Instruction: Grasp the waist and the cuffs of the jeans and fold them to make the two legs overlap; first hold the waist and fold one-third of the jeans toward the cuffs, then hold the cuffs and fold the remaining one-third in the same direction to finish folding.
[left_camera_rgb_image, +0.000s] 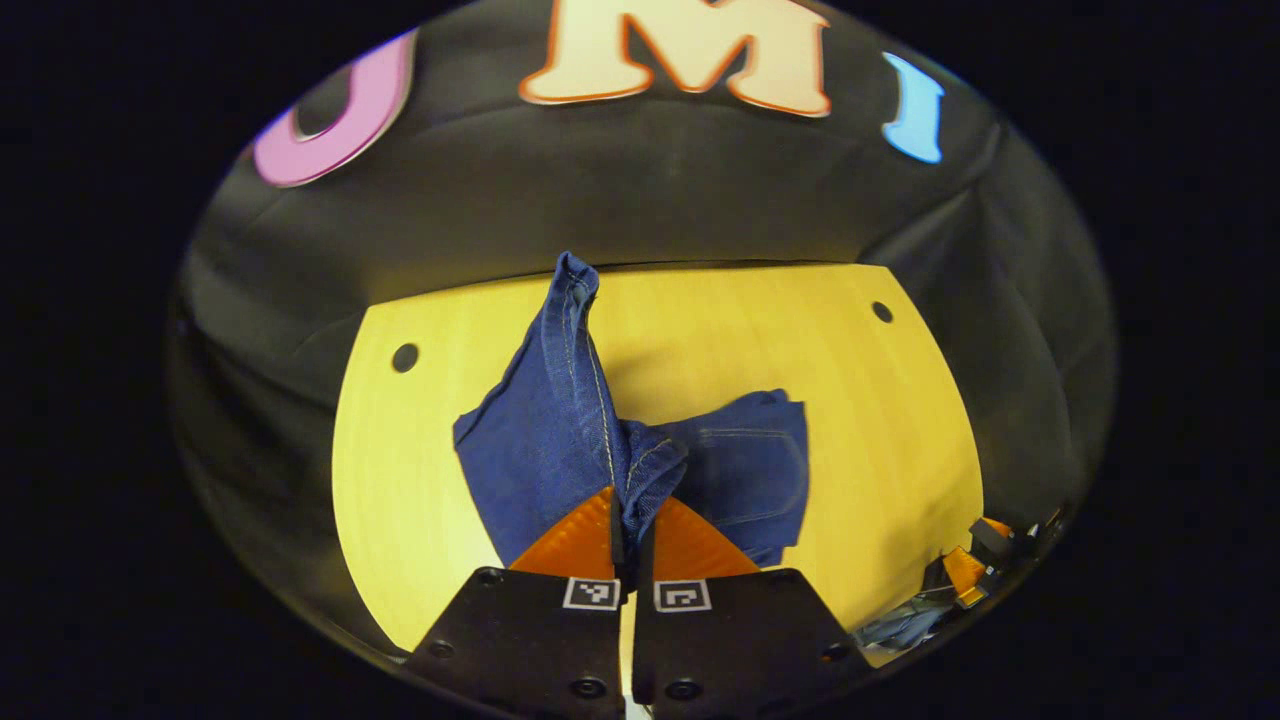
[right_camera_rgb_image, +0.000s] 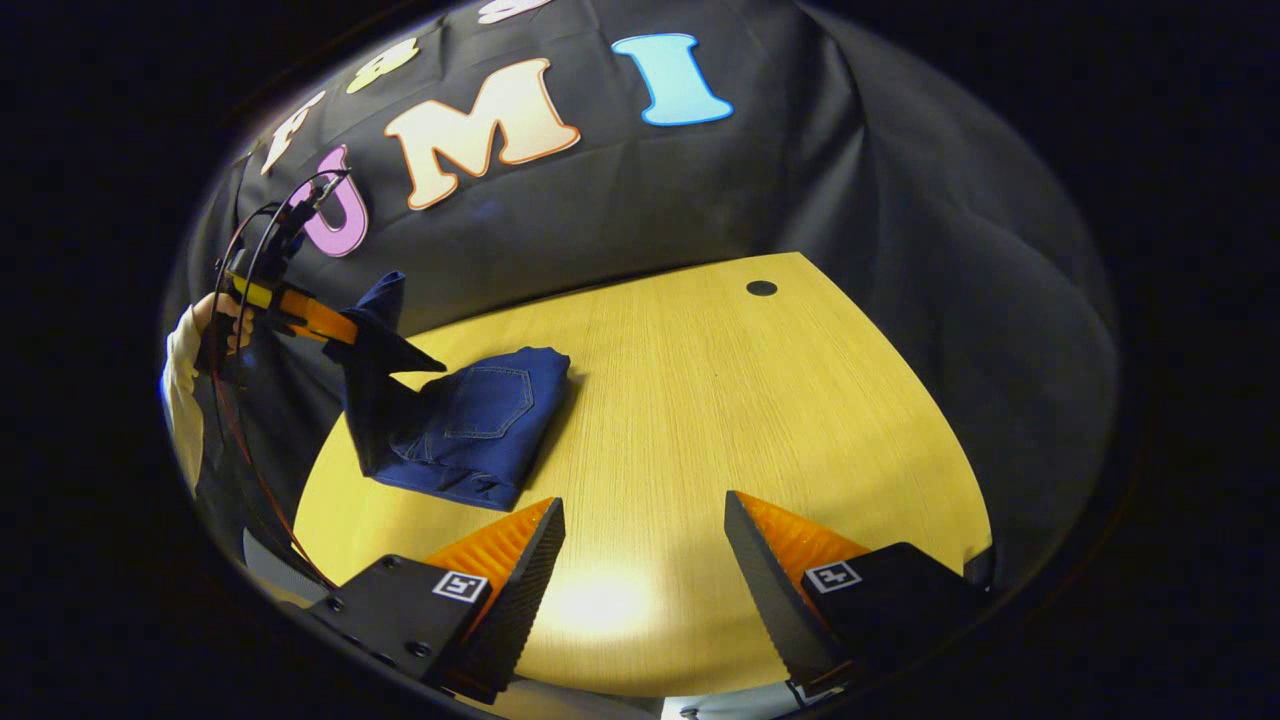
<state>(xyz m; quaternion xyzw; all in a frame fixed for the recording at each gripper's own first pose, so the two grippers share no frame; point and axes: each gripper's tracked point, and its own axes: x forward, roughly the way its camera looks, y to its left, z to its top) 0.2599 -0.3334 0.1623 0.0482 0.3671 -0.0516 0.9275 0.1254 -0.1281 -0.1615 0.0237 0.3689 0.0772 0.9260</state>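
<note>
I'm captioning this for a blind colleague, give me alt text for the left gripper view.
The left gripper is shut on a fold of the dark blue jeans, lifting one part up while the rest lies bunched on the yellow wooden table.

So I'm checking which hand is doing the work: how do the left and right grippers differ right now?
The left gripper has its jaws shut on the jeans, lifting part of them off the table; the right gripper has its jaws wide apart, gripping nothing. The left is at the jeans; the right is over bare table beside them.
</note>
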